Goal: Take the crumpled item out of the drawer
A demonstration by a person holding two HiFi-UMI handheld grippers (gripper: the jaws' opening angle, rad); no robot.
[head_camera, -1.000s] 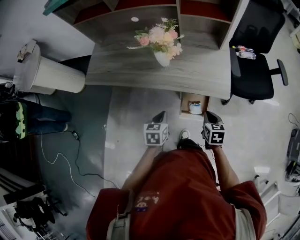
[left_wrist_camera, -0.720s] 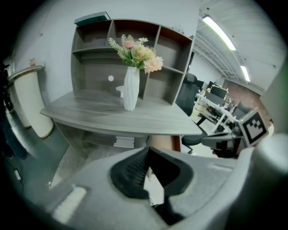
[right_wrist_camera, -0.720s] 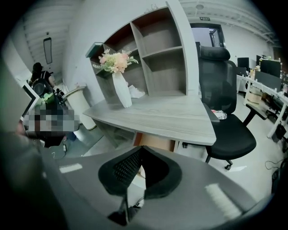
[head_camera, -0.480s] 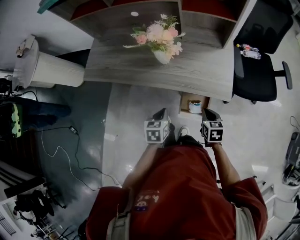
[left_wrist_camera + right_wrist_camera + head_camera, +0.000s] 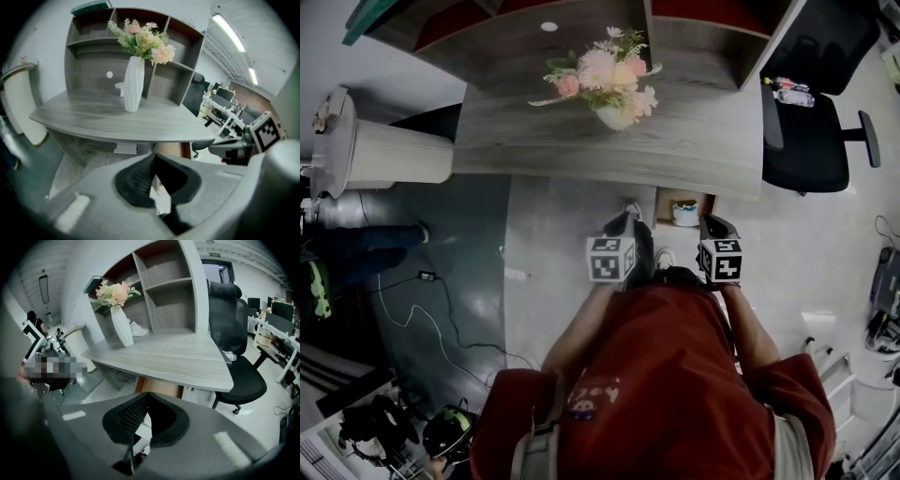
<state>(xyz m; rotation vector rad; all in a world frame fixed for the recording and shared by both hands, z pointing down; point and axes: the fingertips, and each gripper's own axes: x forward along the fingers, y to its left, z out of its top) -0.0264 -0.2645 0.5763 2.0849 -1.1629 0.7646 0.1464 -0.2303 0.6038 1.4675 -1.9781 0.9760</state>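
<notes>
Person steps up to the desk [image 5: 581,141]: left gripper [image 5: 623,221] and right gripper [image 5: 711,223] move forward, and the right one's tip now reaches just beside the open drawer [image 5: 664,210].

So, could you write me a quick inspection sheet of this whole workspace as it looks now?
Surface: grey desk, flower vase standing on it.
Job's things: drawer open under the desk, white crumpled item inside.
Clutter: bottle on the black chair.
Grippers: left gripper and right gripper both shut, empty, short of the drawer.
Cables: cable loose across the floor, left.
Surroundings: shelf unit, white bin.
</notes>
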